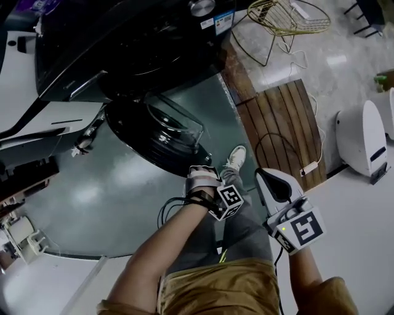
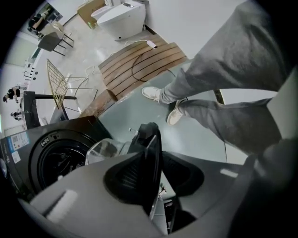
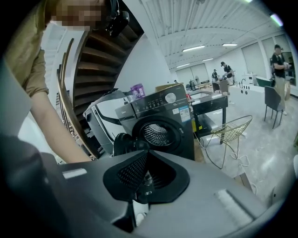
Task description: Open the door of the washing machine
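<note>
Out front of the washing machine [image 1: 123,37], left gripper [image 1: 204,171] clamps the open door [image 1: 148,130] by its rim for leverage; right gripper [image 1: 271,179] waits closed, empty.

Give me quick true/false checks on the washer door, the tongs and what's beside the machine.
1. The washing machine door is swung open. True.
2. The right tongs grip the door. False: the left tongs are closed on its edge, while the right tongs are shut and empty.
3. The washing machine is white. False: it is black.
4. A gold wire chair stands beside the machine. True.
</note>
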Available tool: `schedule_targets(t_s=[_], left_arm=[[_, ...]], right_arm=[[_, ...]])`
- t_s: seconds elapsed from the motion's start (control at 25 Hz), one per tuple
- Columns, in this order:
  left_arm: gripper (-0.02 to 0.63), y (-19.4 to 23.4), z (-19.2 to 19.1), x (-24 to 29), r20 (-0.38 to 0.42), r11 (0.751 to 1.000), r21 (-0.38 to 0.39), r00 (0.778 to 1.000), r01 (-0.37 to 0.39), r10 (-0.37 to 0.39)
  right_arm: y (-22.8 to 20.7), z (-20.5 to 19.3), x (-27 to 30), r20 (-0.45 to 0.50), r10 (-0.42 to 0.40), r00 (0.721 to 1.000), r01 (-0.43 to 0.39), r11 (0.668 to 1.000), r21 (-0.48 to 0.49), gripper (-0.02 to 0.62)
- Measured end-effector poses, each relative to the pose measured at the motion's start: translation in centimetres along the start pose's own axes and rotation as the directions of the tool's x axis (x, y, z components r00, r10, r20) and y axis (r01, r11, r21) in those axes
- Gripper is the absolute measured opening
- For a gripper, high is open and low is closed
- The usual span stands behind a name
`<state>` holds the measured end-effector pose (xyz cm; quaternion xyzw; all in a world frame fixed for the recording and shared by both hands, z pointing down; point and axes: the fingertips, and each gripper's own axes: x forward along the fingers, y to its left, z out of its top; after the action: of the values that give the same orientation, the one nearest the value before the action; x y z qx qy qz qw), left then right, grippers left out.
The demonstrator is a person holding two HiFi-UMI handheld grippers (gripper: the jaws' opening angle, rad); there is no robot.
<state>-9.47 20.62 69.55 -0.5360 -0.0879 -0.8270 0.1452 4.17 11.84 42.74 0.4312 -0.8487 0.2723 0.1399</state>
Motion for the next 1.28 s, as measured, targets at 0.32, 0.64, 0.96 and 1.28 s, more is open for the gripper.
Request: schedule_targets(t_s=[0.32,0.64,0.96,1.28], left_arm=[[0.224,-5.2,-3.2,-0.2,0.009,0.993,-0.101,0.998,0.064,-0.063],[0.224,-10.5,-7.8,2.4,-0.032,0.982,-0.166,0.995,0.086,-0.092],[0.167,-13.9,-13.3,3.8,-0.034,0.924,-0.370,0.993,0.093,-0.114],[0.167,-15.1,-19.9,5.2,0.082,0.570,-0.812,0.991,0.126,-0.104]], right_arm=[[2.0,-1.0,2.6,-0.076,0.048,0.996,-0.054,0.996,-0.076,0.005],[1.0,-5.0,5.3,-0.173,0.029,0.985,-0.043,0.996,-0.078,0.005],[4.8,-4.5,8.3,-0.212,0.137,0.968,-0.167,0.978,-0.129,0.005],[10.4,-4.9,11.8,-0.266,0.237,0.934,-0.291,0.939,-0.185,0.005]])
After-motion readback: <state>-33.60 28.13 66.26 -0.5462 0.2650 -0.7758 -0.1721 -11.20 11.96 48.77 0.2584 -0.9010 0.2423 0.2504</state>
